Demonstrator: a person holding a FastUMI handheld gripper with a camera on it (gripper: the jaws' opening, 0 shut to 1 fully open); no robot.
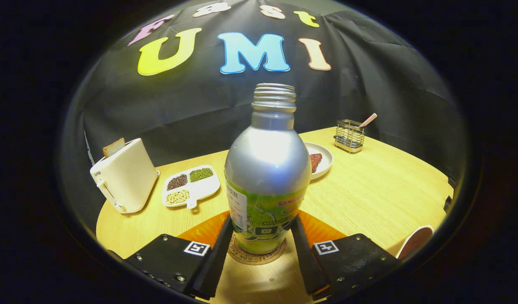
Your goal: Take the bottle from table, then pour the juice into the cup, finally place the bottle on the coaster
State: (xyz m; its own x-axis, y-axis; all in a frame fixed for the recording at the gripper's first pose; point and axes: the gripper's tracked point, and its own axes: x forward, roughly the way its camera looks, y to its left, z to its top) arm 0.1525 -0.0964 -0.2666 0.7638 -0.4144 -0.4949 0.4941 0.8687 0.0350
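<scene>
A silver bottle point(267, 169) with a green label and no cap stands upright on a round cork coaster point(259, 255). The coaster lies on the wooden table point(368, 194), with an orange mat point(204, 230) just behind it. My gripper point(263, 223) has both black fingers point(219, 257) pressed against the bottle's lower sides, so it is shut on the bottle. A white cup point(415, 241) with dark juice inside sits to the right of the right finger, partly cut off.
A white toaster point(126, 177) with a slice of bread stands at the back left. Beside it lies a divided tray point(191, 185) of beans. Behind the bottle are a white plate point(320, 162) with a brown piece of food and a wire holder point(349, 136).
</scene>
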